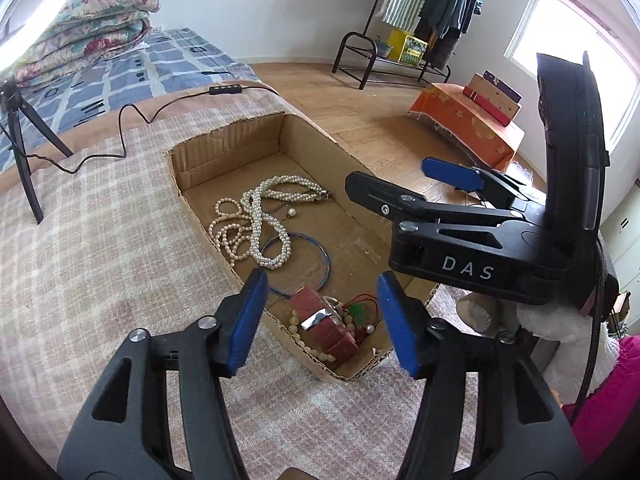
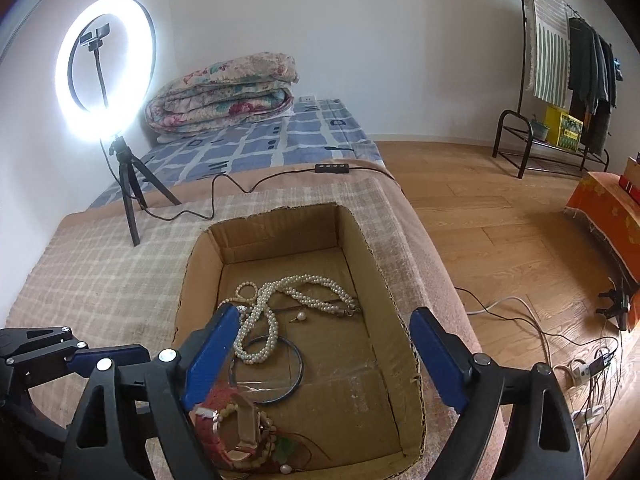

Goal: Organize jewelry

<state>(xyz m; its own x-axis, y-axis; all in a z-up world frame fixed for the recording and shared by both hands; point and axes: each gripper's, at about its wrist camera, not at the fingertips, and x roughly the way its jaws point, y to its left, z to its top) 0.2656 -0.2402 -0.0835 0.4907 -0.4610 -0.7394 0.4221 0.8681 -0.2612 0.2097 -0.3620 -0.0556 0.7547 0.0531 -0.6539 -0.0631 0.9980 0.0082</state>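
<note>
An open cardboard box [image 1: 232, 140] [image 2: 276, 230] sits on a plaid blanket on the bed. Inside lie white pearl necklaces [image 1: 264, 216] [image 2: 276, 304], a thin blue hoop [image 1: 316, 250] [image 2: 296, 364], a single pearl earring [image 1: 292, 212] [image 2: 301, 315], and a red jewelry case with a beaded bracelet [image 1: 326, 322] [image 2: 236, 420]. My left gripper [image 1: 320, 320] is open and empty above the box's near end. My right gripper [image 2: 320, 360] is open and empty over the box; in the left wrist view it [image 1: 400, 178] hovers at the box's right side.
A ring light on a tripod [image 2: 105, 68] stands on the bed at the left, its cable [image 2: 240, 184] running across the blanket. Folded quilts [image 2: 224, 92] lie at the back. A clothes rack [image 2: 560, 60], an orange-covered bench [image 1: 468, 128] and floor cables [image 2: 560, 340] are to the right.
</note>
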